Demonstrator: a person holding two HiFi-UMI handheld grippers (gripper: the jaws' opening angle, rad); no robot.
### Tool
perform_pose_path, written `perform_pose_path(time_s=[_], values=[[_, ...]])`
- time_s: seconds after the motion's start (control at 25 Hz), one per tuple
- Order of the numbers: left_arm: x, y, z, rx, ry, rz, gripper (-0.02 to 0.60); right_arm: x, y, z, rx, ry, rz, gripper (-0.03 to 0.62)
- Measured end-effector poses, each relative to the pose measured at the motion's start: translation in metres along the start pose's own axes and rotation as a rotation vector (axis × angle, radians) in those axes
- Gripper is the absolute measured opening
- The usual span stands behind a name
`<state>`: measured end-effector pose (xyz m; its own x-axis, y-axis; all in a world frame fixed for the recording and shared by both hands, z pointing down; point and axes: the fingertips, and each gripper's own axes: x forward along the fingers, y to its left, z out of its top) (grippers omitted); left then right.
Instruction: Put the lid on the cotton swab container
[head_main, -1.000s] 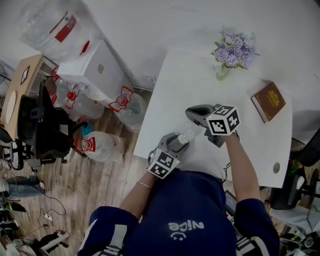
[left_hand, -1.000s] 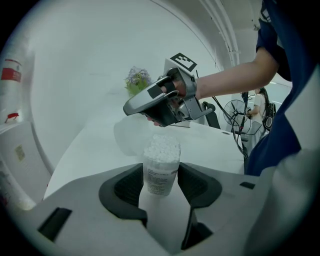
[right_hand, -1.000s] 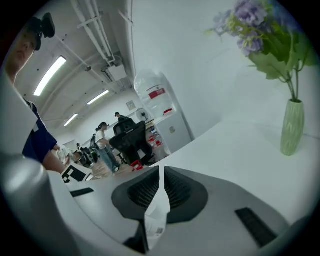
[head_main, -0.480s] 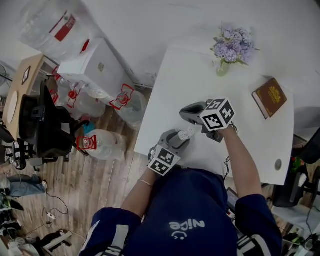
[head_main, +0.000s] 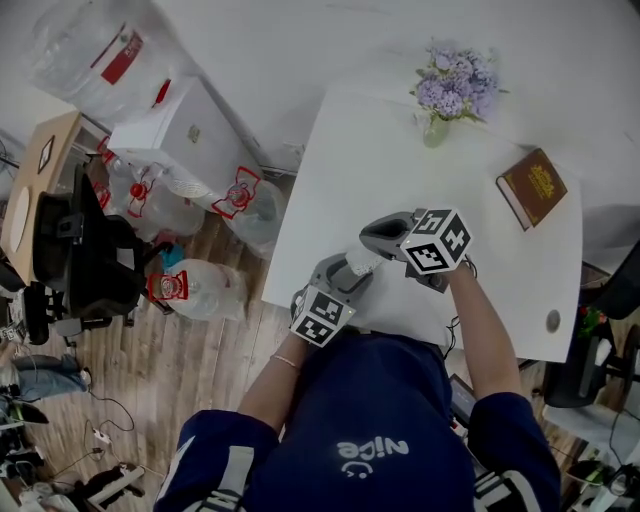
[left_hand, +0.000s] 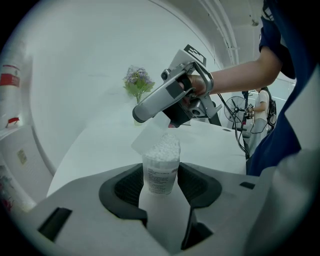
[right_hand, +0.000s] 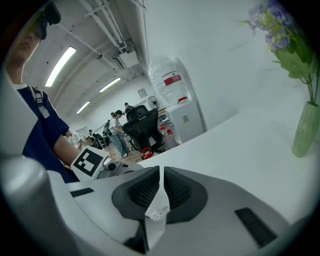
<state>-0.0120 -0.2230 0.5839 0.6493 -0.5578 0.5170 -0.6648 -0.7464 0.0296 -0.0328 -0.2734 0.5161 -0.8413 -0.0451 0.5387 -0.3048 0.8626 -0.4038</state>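
A clear cotton swab container, packed with white swab tips, stands upright between the pads of my left gripper, which is shut on it. In the head view the container sits near the table's front edge with the left gripper behind it. My right gripper is shut on a thin translucent lid, held edge-on between its pads. From the left gripper view, the lid hangs tilted just above and left of the swab tips, under the right gripper.
The white table carries a vase of purple flowers at the back, a brown book at the right and a small round disc near the right front. Water bottles and a dispenser stand on the floor at the left.
My right gripper has moved left and slightly down with the lid, closing in on the container's top. The left gripper and container have kept still.
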Motion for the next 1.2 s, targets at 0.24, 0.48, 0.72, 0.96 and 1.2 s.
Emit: perform_pose_path(time_s=[0.24, 0.48, 0.72, 0.96, 1.2], values=[[0.001, 0.0, -0.003, -0.005, 0.017, -0.001, 0.232, -0.006, 0.01, -0.01, 0.0, -0.025, -0.01, 0.055], [0.0, -0.001, -0.002, -0.007, 0.017, -0.006, 0.232, -0.01, 0.02, -0.018, 0.013, -0.056, -0.033, 0.055], [0.0, 0.0, -0.003, -0.002, 0.019, -0.003, 0.232, -0.013, 0.027, -0.025, 0.002, -0.086, -0.081, 0.055], [0.001, 0.0, 0.0, 0.013, 0.005, -0.004, 0.232, -0.015, 0.03, -0.031, -0.017, -0.1, -0.138, 0.055], [0.0, 0.0, -0.004, 0.002, 0.023, 0.0, 0.232, -0.013, 0.032, -0.034, -0.099, -0.07, -0.241, 0.055]])
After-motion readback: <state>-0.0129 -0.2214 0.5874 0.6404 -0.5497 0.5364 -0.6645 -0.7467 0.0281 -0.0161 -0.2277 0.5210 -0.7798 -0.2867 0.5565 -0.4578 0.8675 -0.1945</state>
